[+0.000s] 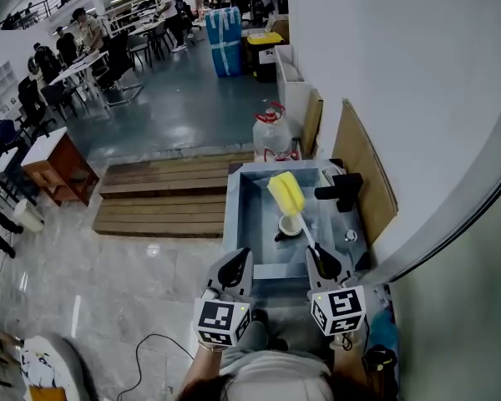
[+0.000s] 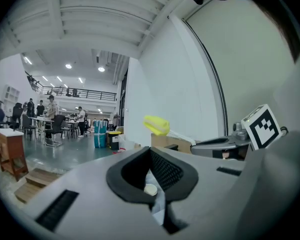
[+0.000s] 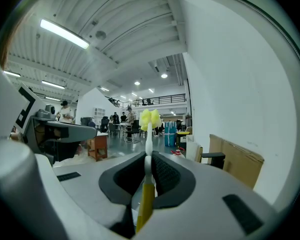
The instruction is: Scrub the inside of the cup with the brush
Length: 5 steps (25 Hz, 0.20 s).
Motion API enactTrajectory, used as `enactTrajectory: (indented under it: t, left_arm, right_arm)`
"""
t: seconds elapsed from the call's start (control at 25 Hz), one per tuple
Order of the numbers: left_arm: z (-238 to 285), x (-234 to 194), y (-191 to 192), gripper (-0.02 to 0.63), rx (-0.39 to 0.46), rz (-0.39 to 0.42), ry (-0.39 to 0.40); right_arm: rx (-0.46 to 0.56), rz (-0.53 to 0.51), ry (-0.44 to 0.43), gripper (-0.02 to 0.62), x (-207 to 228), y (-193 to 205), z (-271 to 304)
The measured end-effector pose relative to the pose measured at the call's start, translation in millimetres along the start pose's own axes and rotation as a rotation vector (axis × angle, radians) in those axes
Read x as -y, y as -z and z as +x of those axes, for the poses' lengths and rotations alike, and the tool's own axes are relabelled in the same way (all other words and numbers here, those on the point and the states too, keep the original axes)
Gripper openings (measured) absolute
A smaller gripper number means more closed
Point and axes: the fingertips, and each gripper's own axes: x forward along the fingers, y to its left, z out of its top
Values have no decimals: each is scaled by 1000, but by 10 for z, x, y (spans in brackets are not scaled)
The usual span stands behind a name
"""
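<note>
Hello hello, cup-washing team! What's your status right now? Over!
Left gripper empty, jaws apart. Right gripper shut on brush. Cup in sink, brush head outside it. Nothing blocking.

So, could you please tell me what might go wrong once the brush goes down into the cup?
1. The cup stands loose in the sink. The left gripper is open and apart from it, so scrubbing could tip or push it.
2. The right gripper holds the brush far back from its yellow head, so the brush may twist under pressure.
3. The black faucet is near the head, and a swing might knock it.
</note>
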Motion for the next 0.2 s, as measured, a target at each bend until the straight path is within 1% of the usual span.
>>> enactTrajectory:
  t: [0.2]
  left_arm:
    - [-97, -34, -5, 8, 6, -9, 3]
  right_arm:
    - [-7, -8, 3, 51, -95, -4, -31]
